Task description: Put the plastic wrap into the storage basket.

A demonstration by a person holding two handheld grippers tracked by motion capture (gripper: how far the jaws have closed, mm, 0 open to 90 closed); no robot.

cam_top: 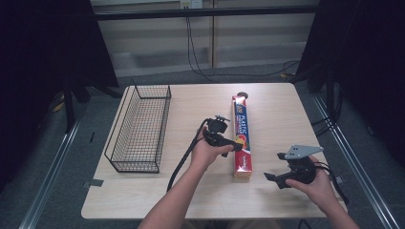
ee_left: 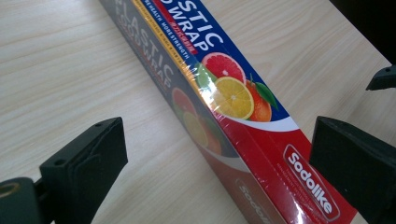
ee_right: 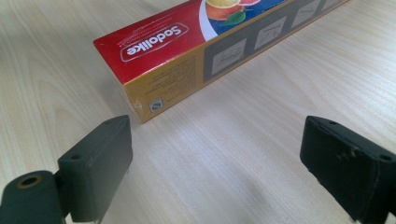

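Straddling plastic wrap box [ee_left: 243, 116], left claw [ee_left: 219, 154] wide

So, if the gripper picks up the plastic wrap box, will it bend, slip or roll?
The plastic wrap box has flat sides and square edges, so it probably will not roll. It looks like stiff cardboard and should stay straight. Its glossy film cover may be slippery, and since it is long, gripping near one end would likely tilt it.

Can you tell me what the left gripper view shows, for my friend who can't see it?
A long red and blue plastic wrap box, with citrus fruit pictured on it, lies slantwise on a pale wooden table. The left tongs stand open, one black jaw on either side of the box, not touching it.
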